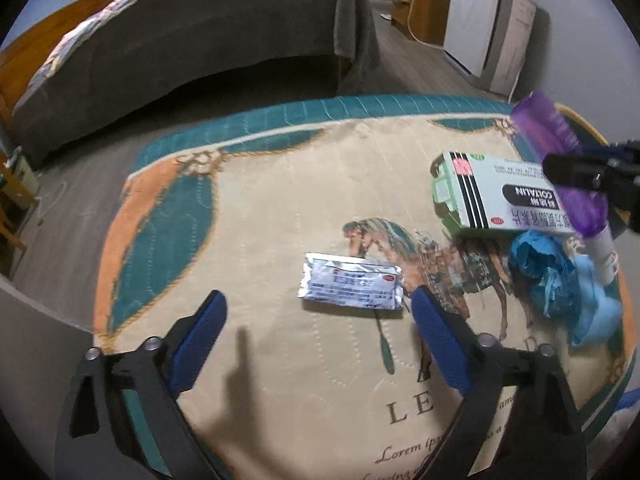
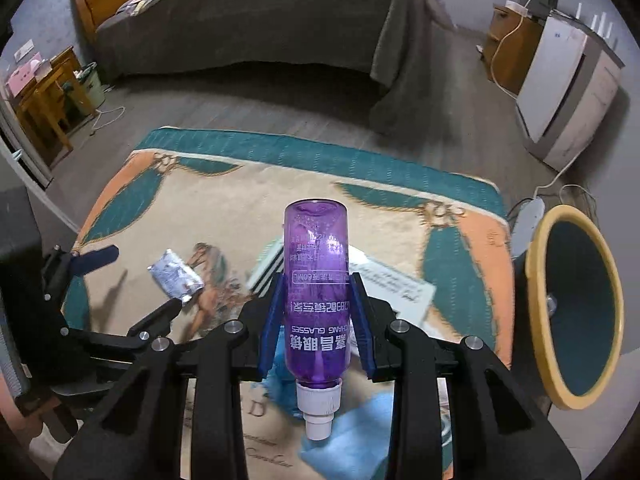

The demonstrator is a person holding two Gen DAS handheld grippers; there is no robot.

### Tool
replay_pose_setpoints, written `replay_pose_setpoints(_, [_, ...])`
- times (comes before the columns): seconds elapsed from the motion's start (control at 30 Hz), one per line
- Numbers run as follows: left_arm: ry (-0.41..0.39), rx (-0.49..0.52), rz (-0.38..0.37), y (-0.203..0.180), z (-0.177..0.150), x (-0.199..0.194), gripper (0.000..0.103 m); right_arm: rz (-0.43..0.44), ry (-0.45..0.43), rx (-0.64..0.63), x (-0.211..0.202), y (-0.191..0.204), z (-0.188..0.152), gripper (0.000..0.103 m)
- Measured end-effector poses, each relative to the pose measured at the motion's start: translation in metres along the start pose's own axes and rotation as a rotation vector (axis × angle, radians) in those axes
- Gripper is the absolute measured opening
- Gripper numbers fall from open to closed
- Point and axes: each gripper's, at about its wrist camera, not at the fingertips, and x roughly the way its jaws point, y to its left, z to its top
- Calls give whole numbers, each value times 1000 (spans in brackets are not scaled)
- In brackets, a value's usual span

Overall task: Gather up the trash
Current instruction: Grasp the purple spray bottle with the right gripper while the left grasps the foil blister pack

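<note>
Bedroom floor carries a printed rug (image 1: 248,216) where the left hand-held gripper (image 1: 316,312), jaws apart, hangs over a foil sachet (image 1: 350,286) mid-rug, while the right hand-held gripper (image 2: 316,316) clamps a purple bottle (image 2: 316,300) whose smooth sides might slip loose.

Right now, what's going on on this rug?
A person with two handheld grippers is collecting trash from a patterned rug. The right gripper is clamped on a purple plastic spray bottle, with a yellow-rimmed bin alongside. The open left gripper is poised over a silver foil sachet.
</note>
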Motion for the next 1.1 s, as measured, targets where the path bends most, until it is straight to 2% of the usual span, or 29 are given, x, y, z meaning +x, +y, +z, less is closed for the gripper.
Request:
replay_pose_setpoints(0.13, [19, 5, -16, -3, 0, 9, 74, 10, 10, 22, 3, -6, 1, 32])
replay_pose_setpoints(0.33, [25, 30, -11, -9, 1, 14, 73, 19, 10, 14, 5, -7, 1, 32])
replay_pose_setpoints(0.43, [25, 31, -15, -9, 3, 15, 63, 19, 10, 21, 4, -9, 1, 32])
replay_pose_setpoints(0.53, [17, 36, -34, -10, 4, 13, 63, 18, 11, 31, 3, -12, 0, 32])
replay_pose_setpoints(0.83, [-72, 53, -20, -25, 23, -13, 63, -10, -14, 65, -15, -27, 6, 32])
replay_pose_setpoints(1.1, [-189, 94, -63, -67, 60, -55, 63, -84, -88, 36, -90, -63, 28, 32])
